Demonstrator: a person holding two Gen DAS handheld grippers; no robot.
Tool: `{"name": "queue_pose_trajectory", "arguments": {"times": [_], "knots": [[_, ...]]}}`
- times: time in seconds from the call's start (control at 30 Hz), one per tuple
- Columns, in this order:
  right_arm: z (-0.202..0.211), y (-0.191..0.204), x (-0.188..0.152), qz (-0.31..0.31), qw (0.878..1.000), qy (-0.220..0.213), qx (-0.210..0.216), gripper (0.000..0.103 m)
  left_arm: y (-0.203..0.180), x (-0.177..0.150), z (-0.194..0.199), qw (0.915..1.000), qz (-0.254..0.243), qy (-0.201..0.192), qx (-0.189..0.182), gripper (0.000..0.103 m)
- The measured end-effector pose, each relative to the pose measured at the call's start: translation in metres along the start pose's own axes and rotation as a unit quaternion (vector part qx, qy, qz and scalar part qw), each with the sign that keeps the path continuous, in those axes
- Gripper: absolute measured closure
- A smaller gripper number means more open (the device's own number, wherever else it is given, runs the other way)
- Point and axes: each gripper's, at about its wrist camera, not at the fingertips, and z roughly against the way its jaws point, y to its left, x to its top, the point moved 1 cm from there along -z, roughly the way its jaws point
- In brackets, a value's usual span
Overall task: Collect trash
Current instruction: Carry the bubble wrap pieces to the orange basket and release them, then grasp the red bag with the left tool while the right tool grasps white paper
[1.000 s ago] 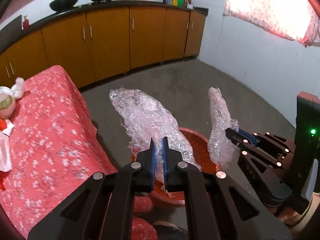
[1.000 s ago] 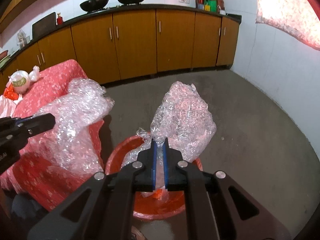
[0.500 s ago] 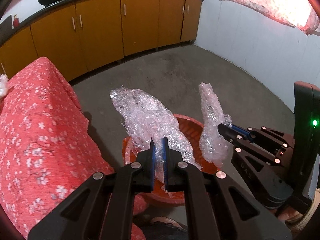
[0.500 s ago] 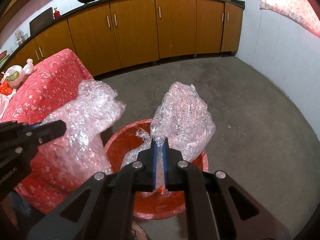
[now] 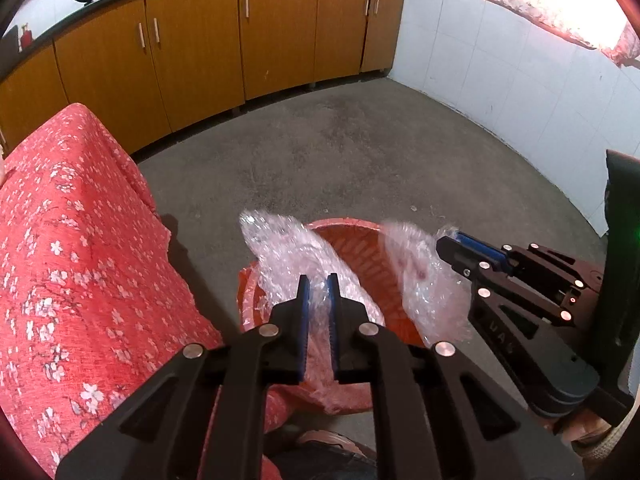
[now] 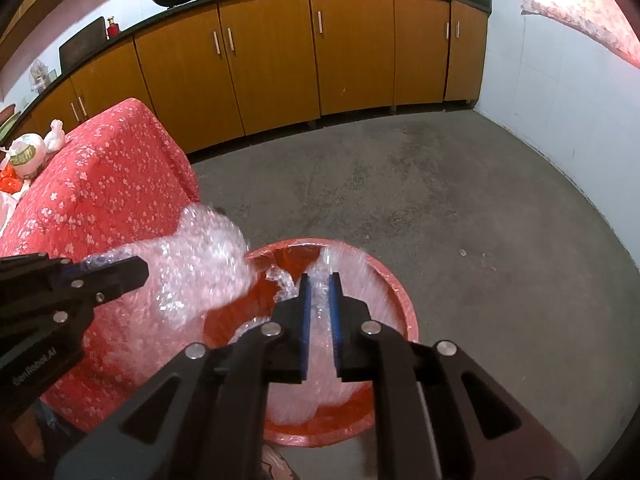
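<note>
A red basin lined with red plastic stands on the floor below both grippers. My left gripper holds a sheet of clear bubble wrap between slightly parted jaws, over the basin's left side. In the right wrist view the left gripper comes in from the left with its bubble wrap. My right gripper holds a second piece of bubble wrap low inside the basin. In the left wrist view the right gripper and its wrap are blurred.
A couch or table under a red flowered cloth stands just left of the basin. Orange kitchen cabinets line the far wall, with a white tiled wall on the right. The grey floor stretches beyond the basin.
Both grippers have dropped down toward the basin, so both pieces of bubble wrap now sit lower, partly inside it. Both jaw gaps look slightly wider than before.
</note>
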Motion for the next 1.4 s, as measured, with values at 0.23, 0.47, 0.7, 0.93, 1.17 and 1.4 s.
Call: {"name": "queue_pose_trajectory", "arguments": {"times": [0.23, 0.47, 0.7, 0.93, 1.17, 1.4], "knots": [[0.005, -0.004, -0.001, -0.012, 1.000, -0.007, -0.006, 0.079, 0.006, 0.002, 0.006, 0.9999, 0.015, -0.009, -0.001, 0.081], [0.018, -0.009, 0.002, -0.018, 1.000, -0.016, -0.011, 0.079, 0.024, 0.006, 0.029, 0.9984, 0.046, -0.031, 0.002, 0.081], [0.039, 0.009, 0.012, -0.004, 0.999, -0.037, -0.001, 0.079, 0.055, 0.006, 0.068, 0.9940, 0.083, -0.068, 0.022, 0.080], [0.066, 0.062, 0.036, 0.029, 0.996, -0.069, 0.045, 0.079, 0.093, -0.009, 0.128, 0.9850, 0.098, -0.121, 0.075, 0.080], [0.094, 0.155, 0.059, 0.076, 0.984, -0.096, 0.127, 0.079, 0.154, -0.045, 0.198, 0.9653, 0.120, -0.171, 0.156, 0.074], [0.117, 0.276, 0.065, 0.135, 0.960, -0.101, 0.222, 0.079, 0.226, -0.090, 0.252, 0.9326, 0.173, -0.194, 0.250, 0.072]]}}
